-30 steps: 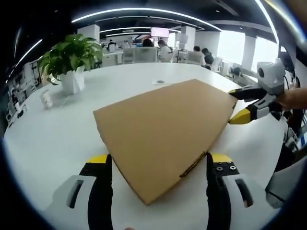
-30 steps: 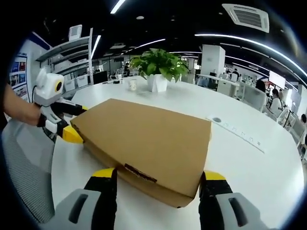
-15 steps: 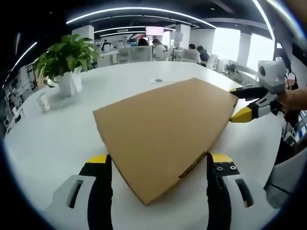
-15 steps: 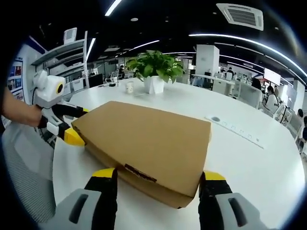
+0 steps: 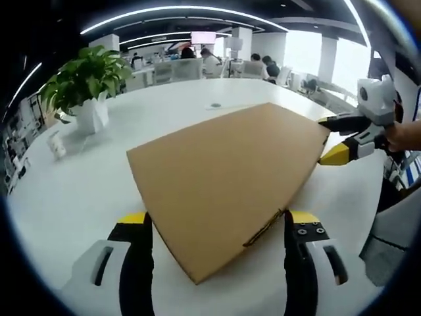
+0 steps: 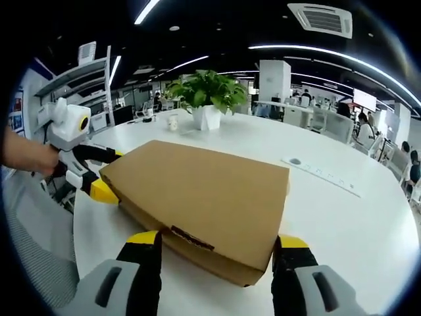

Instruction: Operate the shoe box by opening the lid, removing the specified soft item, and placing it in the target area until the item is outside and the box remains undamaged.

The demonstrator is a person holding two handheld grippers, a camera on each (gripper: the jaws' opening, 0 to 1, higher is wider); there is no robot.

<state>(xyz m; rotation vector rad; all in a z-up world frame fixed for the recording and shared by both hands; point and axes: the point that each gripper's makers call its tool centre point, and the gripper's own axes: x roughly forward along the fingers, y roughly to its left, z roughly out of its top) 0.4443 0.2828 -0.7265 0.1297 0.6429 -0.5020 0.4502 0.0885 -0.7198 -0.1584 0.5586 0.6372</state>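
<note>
The closed shoe box (image 6: pixel 200 197) lies on the white table (image 6: pixel 342 217) before the plant (image 6: pixel 205 92). Both grippers, left (image 5: pixel 214 227) and right (image 6: pixel 214 247), stand apart around its corners. Its cardboard probably dents easily; lift the lid edge gently.

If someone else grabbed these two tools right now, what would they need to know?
Left gripper: open, jaws either side of one corner of the closed cardboard shoe box.
Right gripper: open, straddling the opposite corner.
The box sits flat on the white table, lid down.
Done: both grippers in position.
Left: lift the lid, take out the soft item, set it in the target area.
</note>
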